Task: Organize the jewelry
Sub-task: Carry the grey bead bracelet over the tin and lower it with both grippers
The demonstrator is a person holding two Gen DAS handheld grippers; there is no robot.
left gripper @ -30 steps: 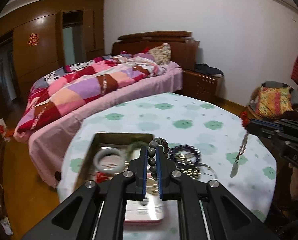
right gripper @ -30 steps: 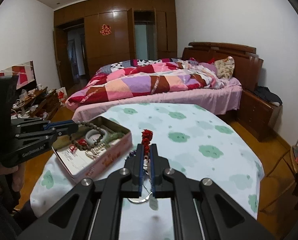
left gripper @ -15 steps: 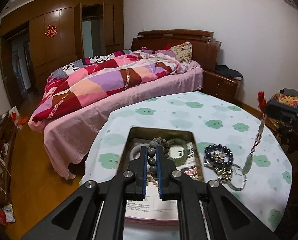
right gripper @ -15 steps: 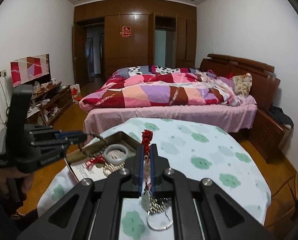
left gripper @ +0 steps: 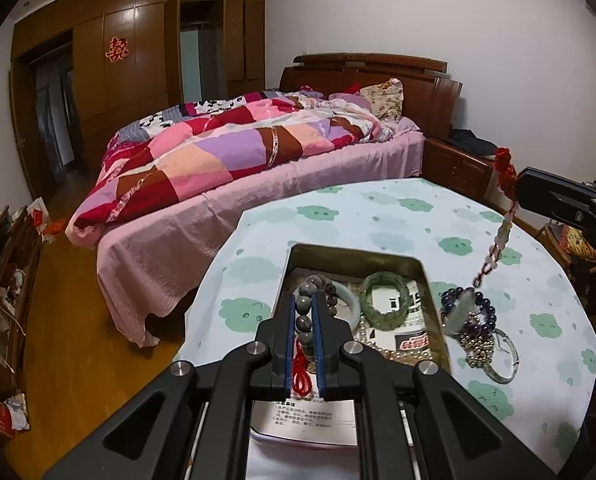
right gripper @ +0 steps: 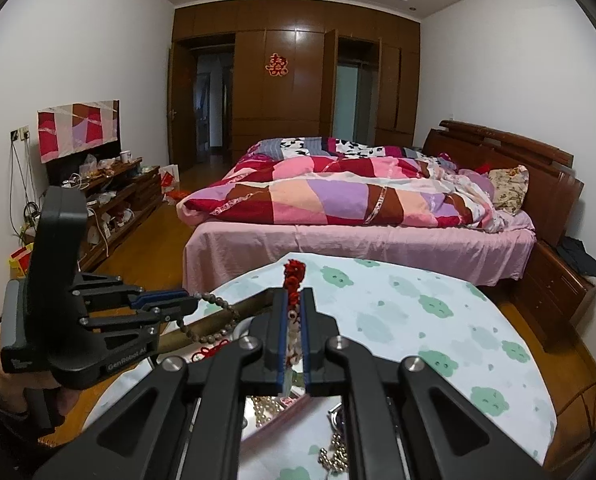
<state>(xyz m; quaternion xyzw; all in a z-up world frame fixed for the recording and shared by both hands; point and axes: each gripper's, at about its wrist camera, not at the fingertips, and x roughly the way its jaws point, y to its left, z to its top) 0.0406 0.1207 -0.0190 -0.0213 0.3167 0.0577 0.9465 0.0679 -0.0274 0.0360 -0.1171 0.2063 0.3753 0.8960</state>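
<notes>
My left gripper [left gripper: 303, 300] is shut on a grey-brown bead bracelet [left gripper: 303, 322] with a red tassel, held above the open metal tin [left gripper: 350, 254]. The tin holds a pale bangle [left gripper: 348, 300], a green jade bangle [left gripper: 386, 296] and a beaded chain. My right gripper [right gripper: 294, 298] is shut on a red-knotted pendant necklace [right gripper: 294, 276]; in the left wrist view the necklace [left gripper: 498, 240] hangs from it over the table, right of the tin. A purple bead bracelet [left gripper: 484, 312] and a metal chain pile [left gripper: 478, 344] lie on the cloth beside the tin.
The round table [left gripper: 418, 208] has a white cloth with green blotches and stands close to a bed [left gripper: 258, 152] with a patchwork quilt. A wooden nightstand [left gripper: 458, 164] is behind the table. A cluttered low cabinet [right gripper: 114, 196] lines the left wall.
Both grippers have swung left and risen, keeping their jewelry. The left one now sits lower over the tin's near left part; the pendant hangs nearer the tin's right side.
</notes>
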